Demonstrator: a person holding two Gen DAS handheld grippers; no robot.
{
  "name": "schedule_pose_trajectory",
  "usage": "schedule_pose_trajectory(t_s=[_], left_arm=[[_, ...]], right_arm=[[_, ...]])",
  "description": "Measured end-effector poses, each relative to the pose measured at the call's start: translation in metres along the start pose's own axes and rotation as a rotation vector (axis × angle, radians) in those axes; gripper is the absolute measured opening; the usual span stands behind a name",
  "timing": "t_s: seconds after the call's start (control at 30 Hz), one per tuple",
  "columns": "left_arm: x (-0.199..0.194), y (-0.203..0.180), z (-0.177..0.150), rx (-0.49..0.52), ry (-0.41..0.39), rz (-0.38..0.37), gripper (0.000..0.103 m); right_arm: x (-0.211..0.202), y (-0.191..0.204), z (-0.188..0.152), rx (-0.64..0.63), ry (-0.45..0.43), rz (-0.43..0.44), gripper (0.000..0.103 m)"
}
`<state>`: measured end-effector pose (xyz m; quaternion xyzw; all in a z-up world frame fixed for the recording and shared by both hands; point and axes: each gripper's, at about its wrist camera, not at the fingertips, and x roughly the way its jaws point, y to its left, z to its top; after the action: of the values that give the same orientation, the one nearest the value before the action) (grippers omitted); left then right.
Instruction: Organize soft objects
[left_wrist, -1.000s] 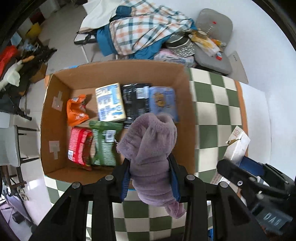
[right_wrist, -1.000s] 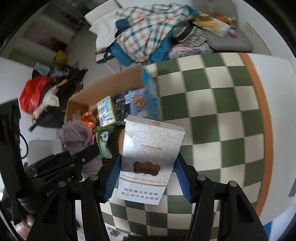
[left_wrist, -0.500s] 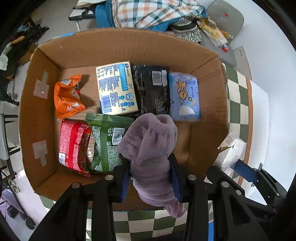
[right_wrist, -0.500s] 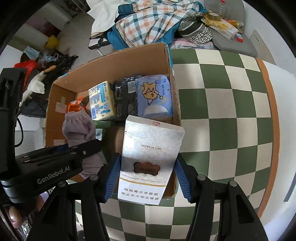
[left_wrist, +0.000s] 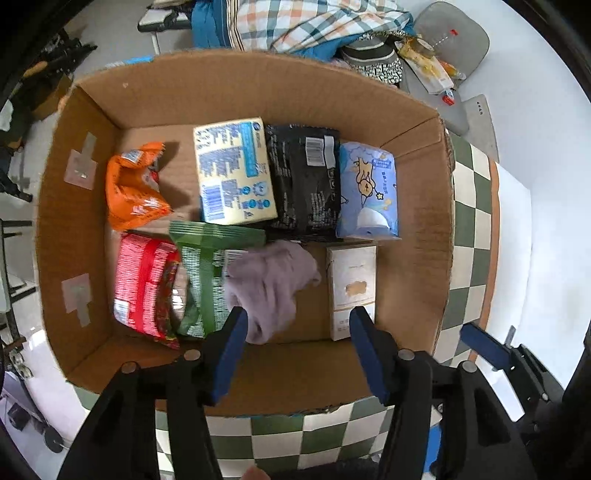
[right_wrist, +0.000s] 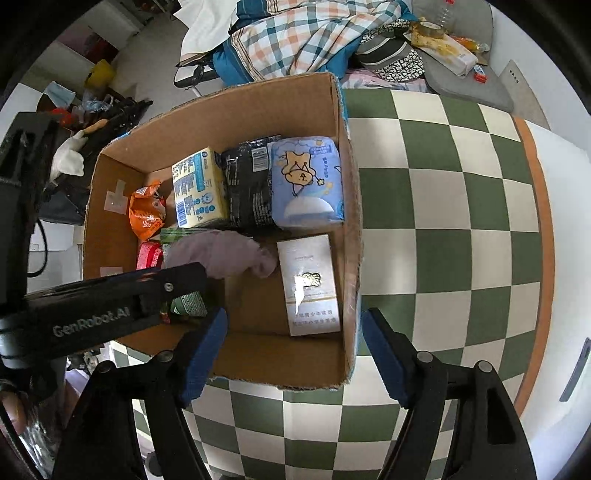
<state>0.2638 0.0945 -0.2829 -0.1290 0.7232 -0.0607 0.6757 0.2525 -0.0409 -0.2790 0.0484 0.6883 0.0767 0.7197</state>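
With both items now lying loose inside the cardboard box (left_wrist: 417, 229), the step in hand reads as a double drop-off, near its end. Left gripper (left_wrist: 295, 328): jaws have just been opening, blue pads apart; the purple plush cloth (left_wrist: 273, 284) lies crumpled on the box floor below them, one pad close beside it but not pressing. Released. Right gripper (right_wrist: 295, 339): jaws have just been opening too, spread wide, nothing between them; the pale carton (right_wrist: 308, 284) lies flat on the box floor against the right wall, free of the pads.

Box contents, back row: orange packet (left_wrist: 133, 188), yellow-blue pack (left_wrist: 234, 171), black pouch (left_wrist: 304, 181), blue tissue pack (left_wrist: 369, 195). Front row: red packet (left_wrist: 146, 284), green packet (left_wrist: 207, 273) partly under the cloth, then cloth, then carton. Box sits on the green-and-white checked counter (right_wrist: 443, 206).

Pose: both grippers point steeply down into the box from its near edge, left one beside the right; the left tool body crosses the lower left of the right wrist view.

Next move, as a judgement: lift both grippers straight up clear of the box walls, taking care that the left pad does not snag the plush, then look for further soft items. None is visible on the counter from here.
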Motion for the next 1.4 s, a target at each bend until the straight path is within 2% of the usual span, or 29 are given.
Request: schedule_pose_trajectory(t_s=[0.27, 0.33, 0.37, 0.4, 0.47, 0.53, 0.6, 0.63, 0.7, 0.77, 0.9, 1.1, 1.23, 1.4], left_arm=[[-0.021, 0.005, -0.018, 0.004, -0.087, 0.064, 0.055], [-0.026, 0.006, -0.023, 0.009, -0.119, 0.1, 0.056], [-0.029, 0.006, -0.025, 0.011, -0.139, 0.117, 0.06], [-0.033, 0.006, -0.028, 0.016, -0.164, 0.132, 0.073], [-0.039, 0.008, -0.032, 0.013, -0.197, 0.144, 0.085], [-0.044, 0.01, -0.036, 0.013, -0.23, 0.163, 0.086], [-0.049, 0.012, -0.038, 0.008, -0.259, 0.19, 0.098], [-0.051, 0.013, -0.039, 0.006, -0.273, 0.194, 0.1], [-0.054, 0.016, -0.041, -0.006, -0.295, 0.203, 0.101], [-0.058, 0.018, -0.043, -0.012, -0.314, 0.207, 0.102], [-0.065, 0.019, -0.048, -0.004, -0.36, 0.245, 0.102], [-0.077, 0.016, -0.057, -0.007, -0.382, 0.249, 0.102], [-0.098, 0.008, -0.073, 0.0, -0.422, 0.251, 0.102], [-0.139, -0.008, -0.105, 0.026, -0.485, 0.26, 0.102]], right_arm=[[-0.017, 0.001, -0.008, -0.033, -0.035, -0.064, 0.079], [-0.02, 0.0, -0.011, -0.042, -0.049, -0.095, 0.084], [-0.021, 0.0, -0.012, -0.047, -0.053, -0.1, 0.087], [-0.022, 0.0, -0.013, -0.05, -0.057, -0.106, 0.087], [-0.024, 0.0, -0.016, -0.057, -0.063, -0.116, 0.087], [-0.026, 0.0, -0.018, -0.059, -0.069, -0.125, 0.088], [-0.028, 0.0, -0.02, -0.059, -0.076, -0.127, 0.094], [-0.029, 0.001, -0.021, -0.06, -0.083, -0.129, 0.097], [-0.032, 0.001, -0.023, -0.061, -0.093, -0.137, 0.097], [-0.034, 0.002, -0.024, -0.058, -0.101, -0.14, 0.103], [-0.039, 0.001, -0.025, -0.051, -0.129, -0.162, 0.103], [-0.05, 0.001, -0.028, -0.044, -0.151, -0.156, 0.103], [-0.068, 0.001, -0.038, -0.043, -0.182, -0.149, 0.103], [-0.111, 0.001, -0.06, -0.046, -0.247, -0.133, 0.103]])
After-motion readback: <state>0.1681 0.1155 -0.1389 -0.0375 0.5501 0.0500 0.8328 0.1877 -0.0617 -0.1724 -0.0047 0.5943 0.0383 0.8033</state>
